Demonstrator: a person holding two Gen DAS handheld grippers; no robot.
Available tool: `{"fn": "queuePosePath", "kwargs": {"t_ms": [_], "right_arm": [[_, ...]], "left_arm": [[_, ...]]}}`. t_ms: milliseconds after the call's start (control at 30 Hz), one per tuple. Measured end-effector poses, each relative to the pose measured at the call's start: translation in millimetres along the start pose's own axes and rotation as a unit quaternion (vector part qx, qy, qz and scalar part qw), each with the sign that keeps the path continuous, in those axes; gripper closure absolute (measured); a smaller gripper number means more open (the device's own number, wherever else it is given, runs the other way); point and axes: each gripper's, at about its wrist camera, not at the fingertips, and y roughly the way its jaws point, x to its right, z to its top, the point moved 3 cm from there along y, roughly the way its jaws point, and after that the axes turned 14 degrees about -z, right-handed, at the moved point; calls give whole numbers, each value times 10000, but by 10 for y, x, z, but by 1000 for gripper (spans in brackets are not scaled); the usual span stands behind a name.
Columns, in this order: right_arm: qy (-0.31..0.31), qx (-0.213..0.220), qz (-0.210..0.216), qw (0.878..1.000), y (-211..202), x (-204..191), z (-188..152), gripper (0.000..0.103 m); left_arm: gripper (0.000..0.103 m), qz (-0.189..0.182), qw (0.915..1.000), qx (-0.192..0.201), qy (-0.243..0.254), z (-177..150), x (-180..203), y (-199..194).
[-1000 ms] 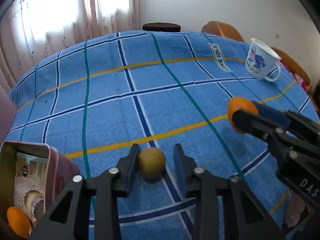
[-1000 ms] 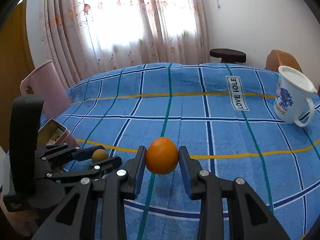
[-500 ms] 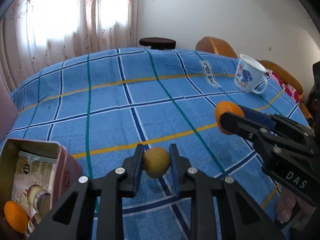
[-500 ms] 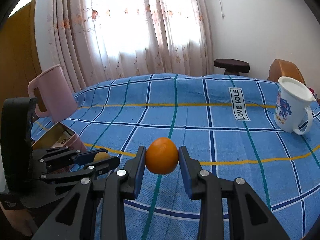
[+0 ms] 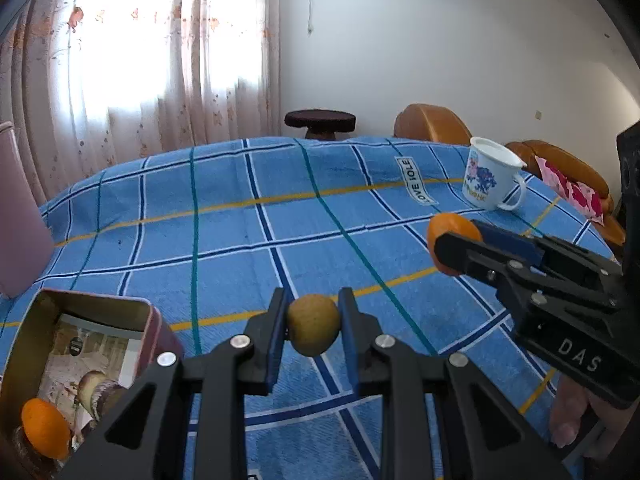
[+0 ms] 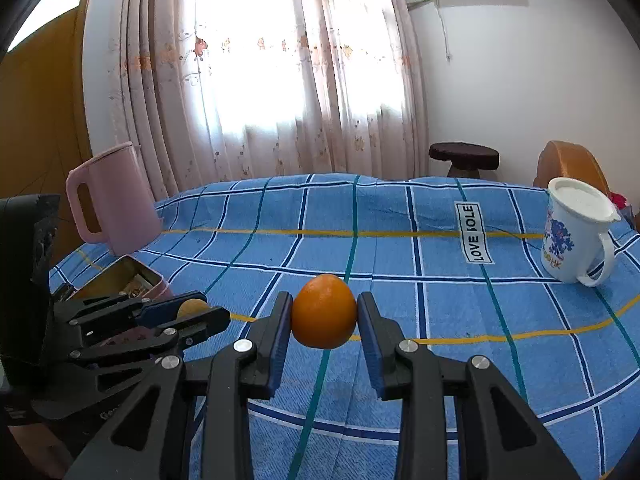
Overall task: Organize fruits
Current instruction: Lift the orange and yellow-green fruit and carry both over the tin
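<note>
My left gripper is shut on a small yellow-brown fruit, held just above the blue checked cloth. An open metal tin sits at the lower left of the left wrist view, with another orange inside it. My right gripper is shut on an orange, also lifted off the cloth. From the right wrist view the left gripper shows at the left with its fruit between the pads, in front of the tin. The held orange shows at the right of the left wrist view.
A white mug with a blue print stands at the right of the table. A pink jug stands at the back left, behind the tin. A dark stool and orange chairs lie beyond the table. A person's fingers grip the right tool.
My left gripper has closed on the yellow-brown fruit and lifted it off the cloth. Both grippers have risen and tilted up, so more of the room shows.
</note>
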Motion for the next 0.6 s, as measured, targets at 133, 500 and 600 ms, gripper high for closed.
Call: {"fn": "queuePosePath", "kwargs": {"t_ms": [133, 500, 600], "right_arm": [[-29, 130, 5, 9999, -57, -13, 2, 68], [-75, 420, 0, 9991, -194, -32, -13, 68], [-129, 506, -15, 9986, -238, -54, -19, 68]], "left_arm": [[76, 44, 9999, 119, 10, 3, 8, -44], [76, 84, 9992, 383, 24, -2, 21, -146], [76, 93, 9989, 462, 30, -4, 26, -178]]}}
